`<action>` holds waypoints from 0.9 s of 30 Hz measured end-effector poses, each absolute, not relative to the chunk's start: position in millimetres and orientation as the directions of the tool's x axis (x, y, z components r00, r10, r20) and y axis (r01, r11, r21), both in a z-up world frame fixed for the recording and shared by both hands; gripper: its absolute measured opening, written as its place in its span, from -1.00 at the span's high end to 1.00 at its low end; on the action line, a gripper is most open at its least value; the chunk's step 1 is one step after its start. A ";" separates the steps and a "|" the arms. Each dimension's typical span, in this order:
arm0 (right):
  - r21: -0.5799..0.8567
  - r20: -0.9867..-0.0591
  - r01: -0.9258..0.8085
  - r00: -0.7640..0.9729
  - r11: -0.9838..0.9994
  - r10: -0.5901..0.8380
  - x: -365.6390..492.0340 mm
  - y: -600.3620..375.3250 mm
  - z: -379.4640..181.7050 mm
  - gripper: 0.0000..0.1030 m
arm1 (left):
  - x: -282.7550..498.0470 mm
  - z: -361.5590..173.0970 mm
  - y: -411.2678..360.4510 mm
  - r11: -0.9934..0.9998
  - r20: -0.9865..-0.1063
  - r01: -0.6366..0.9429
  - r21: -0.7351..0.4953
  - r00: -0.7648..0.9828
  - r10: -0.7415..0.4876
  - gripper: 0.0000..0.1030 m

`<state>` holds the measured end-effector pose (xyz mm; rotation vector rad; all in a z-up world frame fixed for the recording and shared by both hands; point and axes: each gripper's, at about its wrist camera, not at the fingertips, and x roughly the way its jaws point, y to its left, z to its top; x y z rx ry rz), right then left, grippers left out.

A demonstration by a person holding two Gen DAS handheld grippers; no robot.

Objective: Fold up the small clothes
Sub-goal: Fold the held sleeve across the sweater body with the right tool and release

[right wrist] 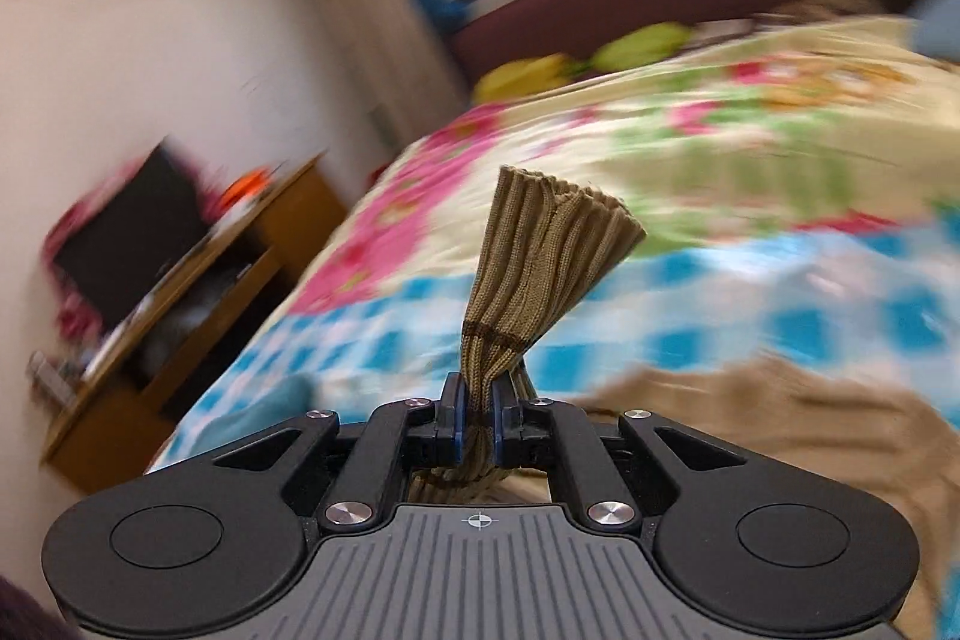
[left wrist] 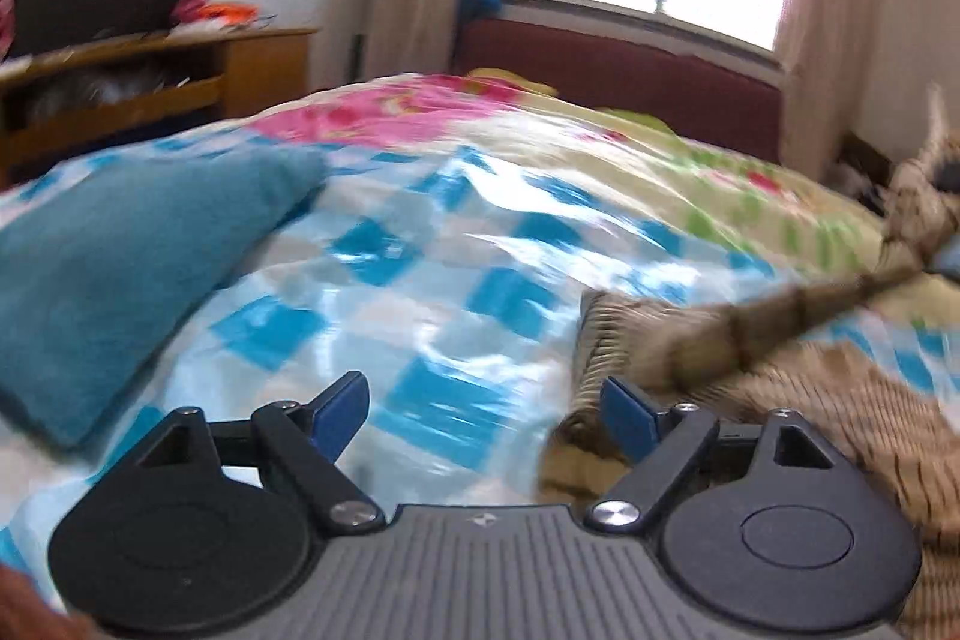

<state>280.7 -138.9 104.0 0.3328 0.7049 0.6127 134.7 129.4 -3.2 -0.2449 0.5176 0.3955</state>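
A tan ribbed knit garment (left wrist: 780, 400) with dark stripes lies on the bed at the right of the left wrist view. One sleeve (left wrist: 810, 304) is stretched up and to the right. My left gripper (left wrist: 486, 406) is open and empty, just left of the garment's ribbed hem. My right gripper (right wrist: 477, 412) is shut on the sleeve cuff (right wrist: 540, 250), which sticks up between the jaws. The rest of the garment (right wrist: 810, 412) lies on the bed to the right.
The bed has a checked blue and floral cover (left wrist: 420, 244). A teal folded cloth (left wrist: 120, 268) lies at the left. A wooden stand (left wrist: 150, 88) with a dark screen is beyond the bed's left side. A maroon headboard (left wrist: 624, 70) and window are behind.
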 end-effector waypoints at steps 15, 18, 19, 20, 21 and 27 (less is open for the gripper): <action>0.630 -0.602 -0.096 0.567 0.771 0.563 273.4 -241.0 -26.6 0.20 | 174.8 1.0 58.2 0.955 -0.557 -0.230 0.186 0.776 0.295 -0.74; 0.688 -0.578 -0.053 0.563 0.724 0.590 280.5 -252.3 -33.1 0.17 | 186.3 -1.4 54.4 0.949 -0.554 -0.209 0.237 0.773 0.308 -0.74; 0.705 -0.571 -0.038 0.561 0.708 0.599 282.6 -256.6 -34.7 0.17 | 188.8 -2.2 54.4 0.950 -0.557 -0.203 0.238 0.773 0.305 -0.74; 0.715 -0.570 -0.023 0.561 0.699 0.601 280.2 -261.8 -36.6 0.17 | 191.4 -2.7 55.3 0.952 -0.564 -0.200 0.230 0.770 0.298 -0.74; 0.706 -0.583 -0.005 0.562 0.708 0.586 282.3 -261.5 -38.0 0.18 | 193.9 -3.5 56.6 0.956 -0.575 -0.197 0.215 0.766 0.288 -0.74; 0.668 -0.584 -0.028 0.599 0.744 0.547 284.6 -251.1 -16.9 0.74 | 204.5 -0.6 64.3 0.960 -0.578 -0.216 0.179 0.766 0.280 -0.74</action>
